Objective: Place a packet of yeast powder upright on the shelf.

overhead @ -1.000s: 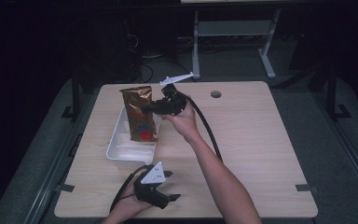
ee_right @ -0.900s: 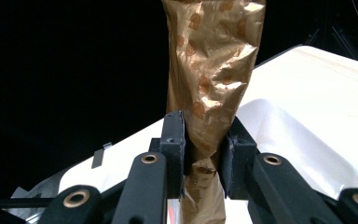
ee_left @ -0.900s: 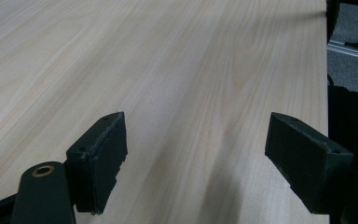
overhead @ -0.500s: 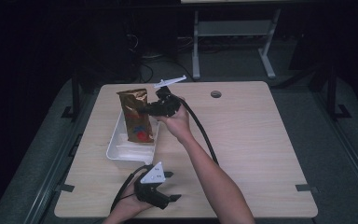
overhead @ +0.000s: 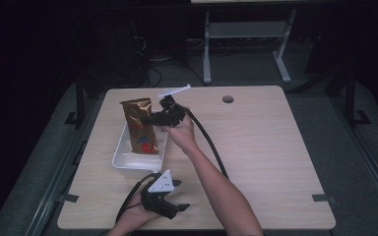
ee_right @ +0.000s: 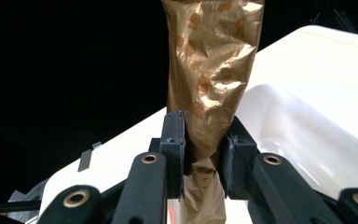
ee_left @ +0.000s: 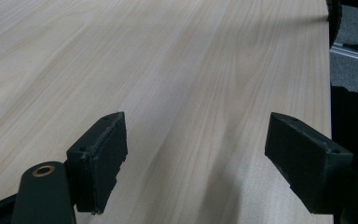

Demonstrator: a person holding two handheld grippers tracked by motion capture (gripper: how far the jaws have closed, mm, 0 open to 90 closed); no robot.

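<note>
Gold foil pouch standing on end in the white tray at the left of the tabletop; lower end down inside the tray, crimped top above the rim. Right gripper clamped across the pouch's upper half; seen close in the right gripper view, pouch pinched hard between the two black fingers, foil crumpled and narrowed at the bite, flaring wider beyond it.

Probably light, going by how a single pinch carries it upright. Soft and crinkly rather than stiff; skin giving way under pressure, so likely to sag or swing below the hold. Glossy film, probably slippery; worth gripping firmly, though contents may crush if brittle. Best taken where it is taken now: across the flattened upper part, near the sealed edge, where the layers fold together and offer something to bite. Lower bulge less suited, likely to squirm out.

Left gripper resting low near the front edge of the tabletop, well apart from the tray; fingers spread wide with nothing between them but bare wood.
</note>
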